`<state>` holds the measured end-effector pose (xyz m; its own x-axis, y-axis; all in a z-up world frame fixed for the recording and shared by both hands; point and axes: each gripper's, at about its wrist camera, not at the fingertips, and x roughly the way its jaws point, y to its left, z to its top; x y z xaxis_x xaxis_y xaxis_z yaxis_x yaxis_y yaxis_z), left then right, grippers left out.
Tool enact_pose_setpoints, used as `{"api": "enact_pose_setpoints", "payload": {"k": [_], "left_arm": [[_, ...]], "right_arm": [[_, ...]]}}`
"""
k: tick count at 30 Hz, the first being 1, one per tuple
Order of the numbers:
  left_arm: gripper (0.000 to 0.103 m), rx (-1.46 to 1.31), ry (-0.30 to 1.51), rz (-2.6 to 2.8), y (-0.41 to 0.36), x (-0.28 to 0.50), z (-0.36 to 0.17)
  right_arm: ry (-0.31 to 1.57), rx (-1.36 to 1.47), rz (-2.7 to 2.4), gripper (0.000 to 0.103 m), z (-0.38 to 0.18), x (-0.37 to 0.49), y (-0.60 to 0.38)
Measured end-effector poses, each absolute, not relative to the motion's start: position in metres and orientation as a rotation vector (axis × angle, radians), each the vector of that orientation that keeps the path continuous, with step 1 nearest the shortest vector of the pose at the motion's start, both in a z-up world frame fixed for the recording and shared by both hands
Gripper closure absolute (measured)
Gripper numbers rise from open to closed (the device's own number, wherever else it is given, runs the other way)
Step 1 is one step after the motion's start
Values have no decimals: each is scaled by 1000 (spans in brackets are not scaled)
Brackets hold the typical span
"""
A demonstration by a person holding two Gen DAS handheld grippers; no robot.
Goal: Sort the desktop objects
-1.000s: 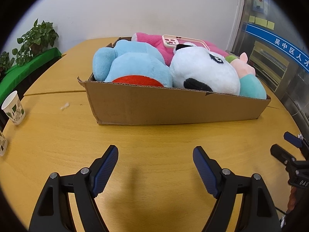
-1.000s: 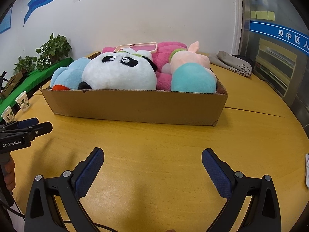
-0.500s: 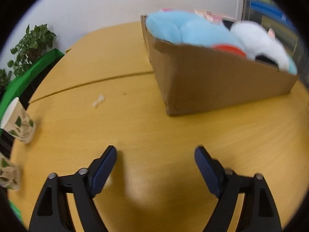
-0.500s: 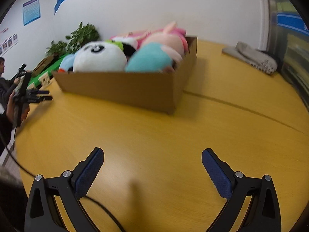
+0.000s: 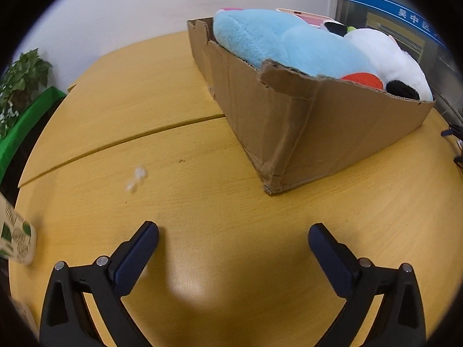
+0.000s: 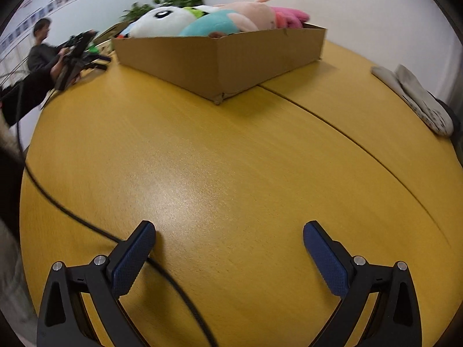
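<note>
A cardboard box (image 5: 303,133) full of plush toys stands on the yellow wooden table (image 5: 202,202). A light blue plush (image 5: 283,43) and a white panda plush (image 5: 387,55) fill its near end in the left wrist view. From the right wrist the same box (image 6: 231,55) shows the panda (image 6: 165,21), a teal and pink plush (image 6: 231,18) and a bright pink one (image 6: 292,17). My left gripper (image 5: 233,237) hovers over bare table, its jaws opening wide with nothing between them. My right gripper (image 6: 228,238) is open over bare table too, well short of the box.
A patterned paper cup (image 5: 14,237) stands at the left table edge, and a bit of white fluff (image 5: 136,179) lies on the wood. A black cable (image 6: 115,237) crosses under the right gripper. Grey cloth (image 6: 419,101) lies far right. A person (image 6: 40,55) holds equipment at the left.
Both grippers swung outward and lower: the box slid right in the left view and up-left in the right view. The left jaws widened. The second paper cup left the view.
</note>
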<state>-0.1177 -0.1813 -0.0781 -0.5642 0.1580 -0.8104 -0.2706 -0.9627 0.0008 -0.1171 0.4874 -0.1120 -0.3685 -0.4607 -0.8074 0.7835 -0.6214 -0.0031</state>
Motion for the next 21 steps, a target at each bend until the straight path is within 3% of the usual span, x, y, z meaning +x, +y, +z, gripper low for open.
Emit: {"api": "enact_pose_setpoints", "payload": {"k": [21], "left_arm": [[0,-1291,222,2527,-187,-123,-78]], "right_arm": [[488,1058,-2106,0,-111,-123,475]]}}
